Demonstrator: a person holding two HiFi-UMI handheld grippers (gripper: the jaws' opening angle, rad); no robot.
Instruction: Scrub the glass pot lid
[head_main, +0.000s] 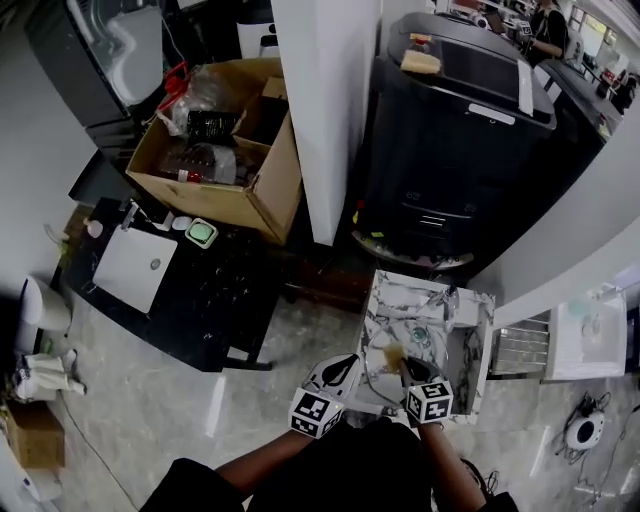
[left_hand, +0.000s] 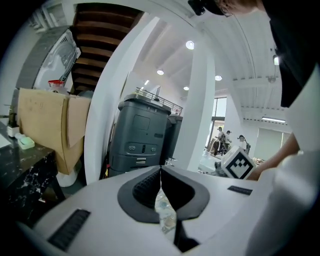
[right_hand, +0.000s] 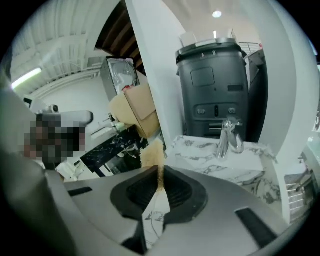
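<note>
Low in the head view, a person holds both grippers over a marble sink unit (head_main: 385, 300). The glass pot lid (head_main: 369, 377) shows only as a thin curved rim between them. My left gripper (head_main: 352, 362) is shut on the lid's edge. In the left gripper view the jaws of that gripper (left_hand: 161, 172) meet on a thin line, with marble showing through below. My right gripper (head_main: 405, 366) is shut on a tan scrubber (head_main: 393, 353) held against the lid. The scrubber (right_hand: 152, 154) sticks up past my right gripper (right_hand: 161, 171).
A chrome faucet (right_hand: 227, 137) stands on the marble counter (right_hand: 200, 152). A white pillar (head_main: 325, 110) and a dark grey bin (head_main: 450, 130) stand behind the sink. To the left are a black marble table (head_main: 200, 300) and an open cardboard box (head_main: 270, 195). A rack (head_main: 518, 350) is at the right.
</note>
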